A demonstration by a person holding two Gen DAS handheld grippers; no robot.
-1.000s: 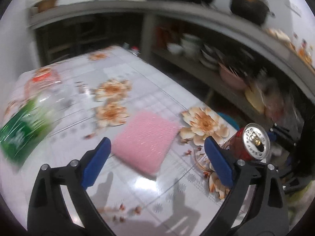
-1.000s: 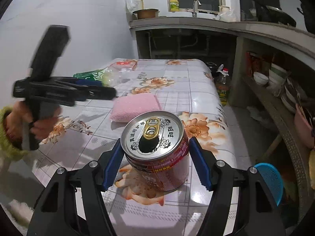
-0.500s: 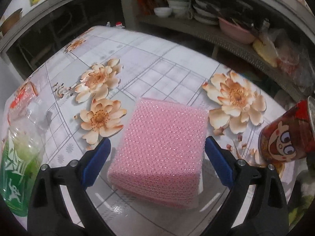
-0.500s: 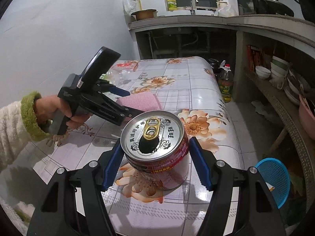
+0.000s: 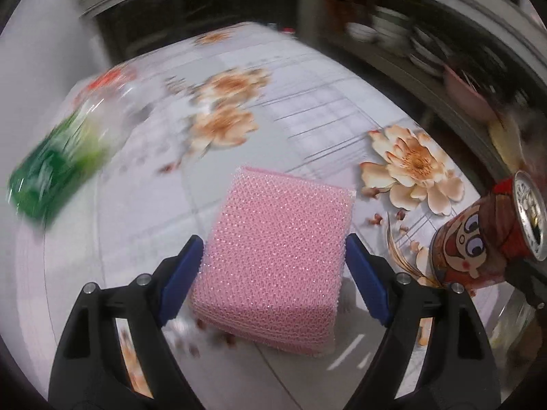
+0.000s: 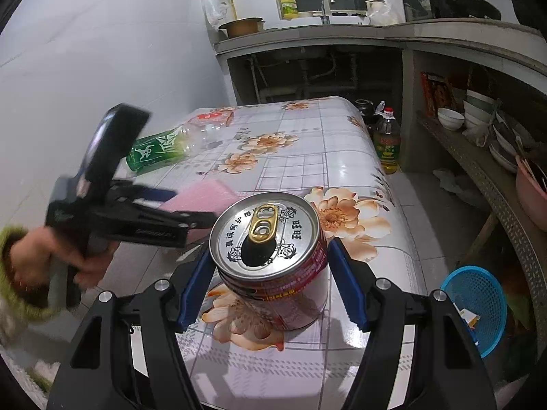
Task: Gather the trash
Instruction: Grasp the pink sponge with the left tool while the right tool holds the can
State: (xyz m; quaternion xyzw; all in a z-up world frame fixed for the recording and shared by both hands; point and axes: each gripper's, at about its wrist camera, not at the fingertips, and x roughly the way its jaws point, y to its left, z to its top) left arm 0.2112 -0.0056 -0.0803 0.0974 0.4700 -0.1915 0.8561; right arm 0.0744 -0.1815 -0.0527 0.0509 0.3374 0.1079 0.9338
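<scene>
Left wrist view: our left tool [image 5: 273, 266] clamps pink sponge [image 5: 277, 259] on flowered surface [image 5: 307, 119]; green bottle [image 5: 58, 167] lies far left, blurred; can [image 5: 485, 232] at right.

Right wrist view: our right tool [image 6: 270, 280] grips upright can [image 6: 273, 259] near surface edge; blue basket [image 6: 478, 304] on floor.

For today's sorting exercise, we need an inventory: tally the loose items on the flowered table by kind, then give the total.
Drink can: 1
Pink scrub pad: 1
Green-labelled plastic bottle: 1
Total: 3
</scene>
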